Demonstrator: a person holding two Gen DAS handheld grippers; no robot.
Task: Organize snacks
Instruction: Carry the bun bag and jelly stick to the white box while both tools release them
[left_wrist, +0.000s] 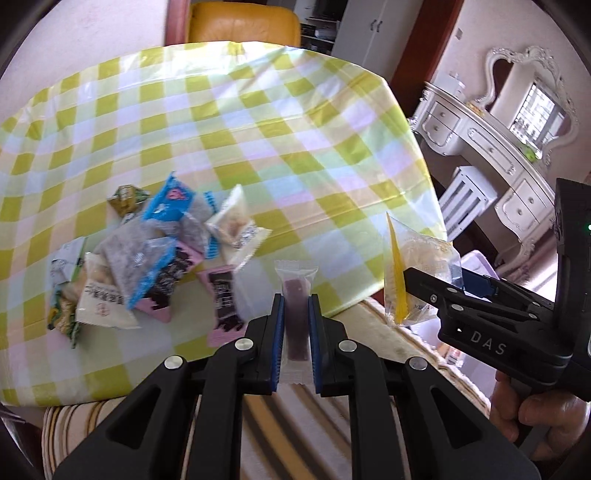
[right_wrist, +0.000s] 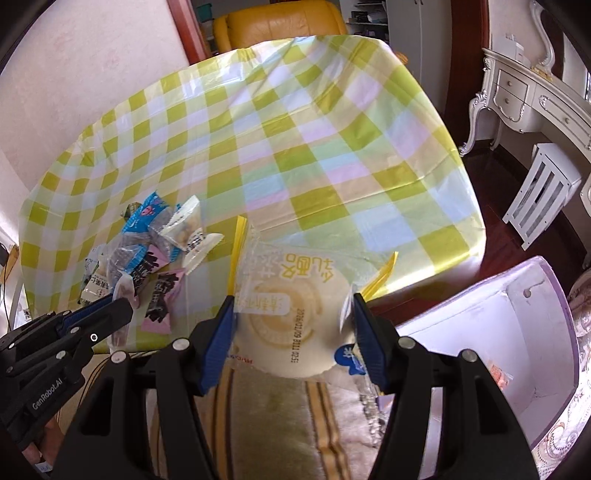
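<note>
My left gripper (left_wrist: 296, 306) is shut on a clear-wrapped dark purple snack bar (left_wrist: 295, 317), held above the table's near edge. My right gripper (right_wrist: 293, 314) is shut on a round pale cake in a clear and yellow wrapper (right_wrist: 291, 314), also above the near edge; it shows in the left wrist view (left_wrist: 413, 273) at the right. A pile of wrapped snacks (left_wrist: 147, 254) in blue, pink, white and green lies on the checked tablecloth (left_wrist: 258, 147), left of both grippers; it also shows in the right wrist view (right_wrist: 155, 254).
A lilac open box (right_wrist: 498, 332) sits low at the right, beside the table. A striped cushion (right_wrist: 288, 424) lies below the grippers. A yellow chair (left_wrist: 243, 22) stands behind the table; a white dresser (left_wrist: 498, 155) and stool (left_wrist: 465, 199) are to the right.
</note>
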